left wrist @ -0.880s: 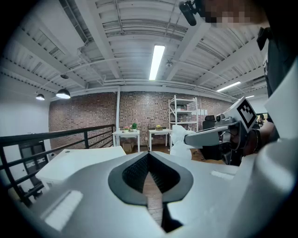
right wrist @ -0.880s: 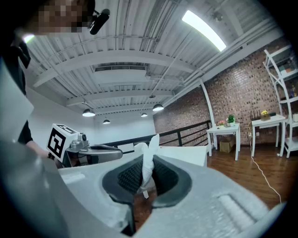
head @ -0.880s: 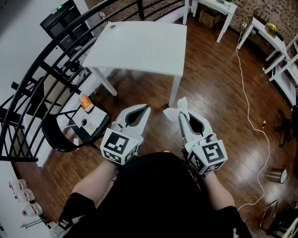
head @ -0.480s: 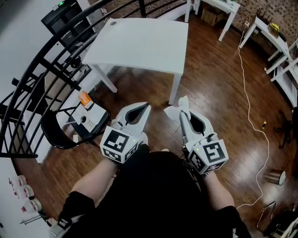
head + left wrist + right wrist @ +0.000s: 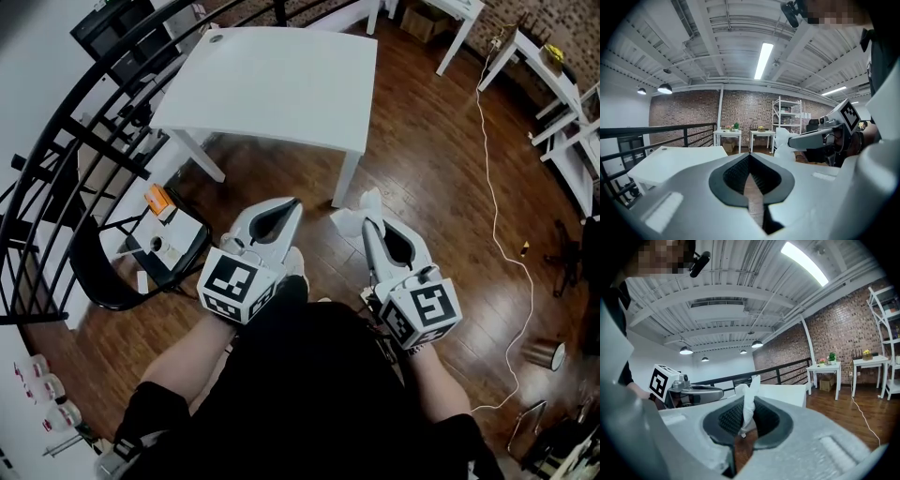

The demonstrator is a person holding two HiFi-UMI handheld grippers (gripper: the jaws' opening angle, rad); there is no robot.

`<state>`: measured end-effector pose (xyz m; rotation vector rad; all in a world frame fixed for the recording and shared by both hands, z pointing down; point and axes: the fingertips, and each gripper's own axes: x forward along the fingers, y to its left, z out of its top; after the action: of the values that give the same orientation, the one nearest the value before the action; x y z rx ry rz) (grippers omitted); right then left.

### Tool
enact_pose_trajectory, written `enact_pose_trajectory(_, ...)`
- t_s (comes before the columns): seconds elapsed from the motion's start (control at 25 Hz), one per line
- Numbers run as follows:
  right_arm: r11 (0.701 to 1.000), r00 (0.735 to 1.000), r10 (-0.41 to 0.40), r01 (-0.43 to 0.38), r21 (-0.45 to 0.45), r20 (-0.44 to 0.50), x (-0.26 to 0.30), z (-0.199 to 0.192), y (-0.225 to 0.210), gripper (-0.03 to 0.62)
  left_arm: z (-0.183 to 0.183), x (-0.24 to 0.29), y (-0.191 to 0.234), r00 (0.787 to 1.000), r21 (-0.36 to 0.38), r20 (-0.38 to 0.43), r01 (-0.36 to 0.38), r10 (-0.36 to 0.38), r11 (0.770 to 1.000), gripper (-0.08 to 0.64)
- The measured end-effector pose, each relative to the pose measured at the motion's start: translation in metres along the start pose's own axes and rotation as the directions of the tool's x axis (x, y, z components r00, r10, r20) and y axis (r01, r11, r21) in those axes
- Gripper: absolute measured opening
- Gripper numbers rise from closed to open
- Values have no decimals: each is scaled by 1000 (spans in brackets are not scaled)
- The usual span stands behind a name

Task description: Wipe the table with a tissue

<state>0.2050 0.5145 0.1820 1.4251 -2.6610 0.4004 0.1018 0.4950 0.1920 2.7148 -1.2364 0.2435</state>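
- Our right tool (image 5: 368,223) pinches a crumpled white tissue (image 5: 749,401). Its jaws are closed on the paper, which sticks up past the tips.
- Our left tool (image 5: 292,206) has its jaws pressed together on nothing. It is held at about 11 o'clock from our body, with the right tool beside it at 1 o'clock.
- The white rectangular tabletop (image 5: 272,84) lies at 12 o'clock beyond both tools, well apart from the tissue. Dark wooden floor (image 5: 422,178) shows between them.
- Since a moment ago the tabletop reads slightly larger in the head view. The black chair (image 5: 103,272) at 9 o'clock has slid toward the picture's edge.
- Both tools keep the same pose and the same grip as before.
- We judge from this that we are walking up to the tabletop with the tissue already secured.
- Wiping has not begun, as the tissue touches no surface yet.
- What remains is to close the gap, lower the right tool until the paper presses flat, then sweep across.
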Motion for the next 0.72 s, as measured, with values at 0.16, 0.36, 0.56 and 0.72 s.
enact_pose_trajectory(0.16,999,999,-32,33,33,-19,30,7,-9,21,-2,18,25,1000,-18,0,10,-10,1000,12)
enact_pose_trajectory(0.36,1000,999,-15,14,-12,-46,71,9,-24,20,2,45,61,1000,-43,4,22,-21,999,12)
enact_pose_trajectory(0.56,999,998,-32,31,-14,-60,113,25,-38,20,9,71,97,999,-59,-2,37,-37,998,12)
enact_pose_trajectory(0.72,999,996,-41,39,-22,-82,143,29,-43,20,11,86,122,999,-65,-6,53,-53,996,12)
